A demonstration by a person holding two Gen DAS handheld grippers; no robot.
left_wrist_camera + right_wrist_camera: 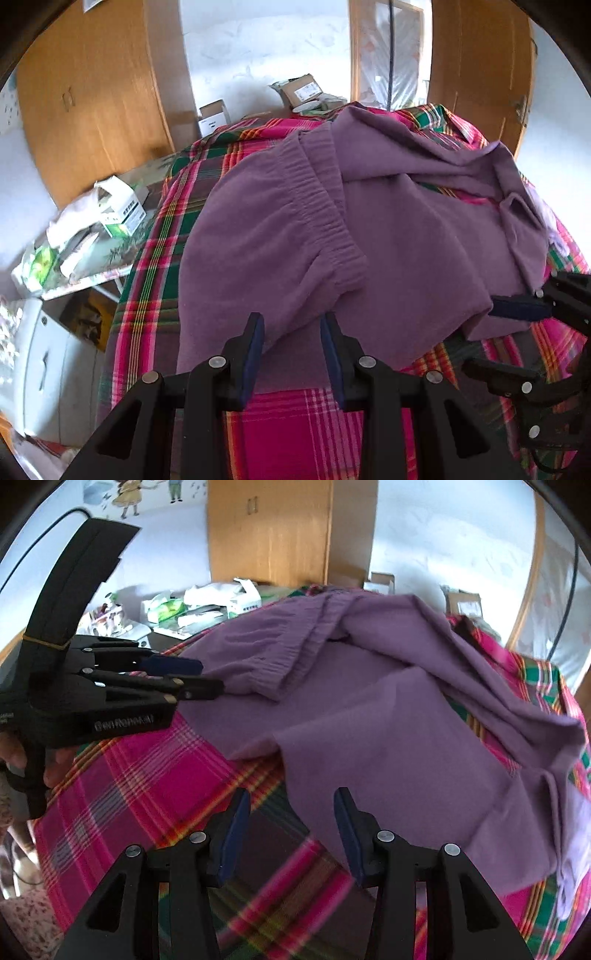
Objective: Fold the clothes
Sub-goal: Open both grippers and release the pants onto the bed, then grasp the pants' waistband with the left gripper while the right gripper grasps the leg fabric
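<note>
The left wrist view shows the left gripper [291,332] with fingers apart over the near edge of the purple garment [280,236], which lies crumpled on a plaid bedspread [295,424]. The right gripper [517,308] enters at the right edge, partly cut off. A cluttered side surface [92,273] at left holds boxes [123,210]; their printing is illegible.

The right wrist view shows the right gripper [291,812] with fingers apart above the bedspread [147,775], beside the garment's [388,720] near edge. The left gripper [199,681], held by a hand [22,760], bears blurred, unreadable writing.
</note>
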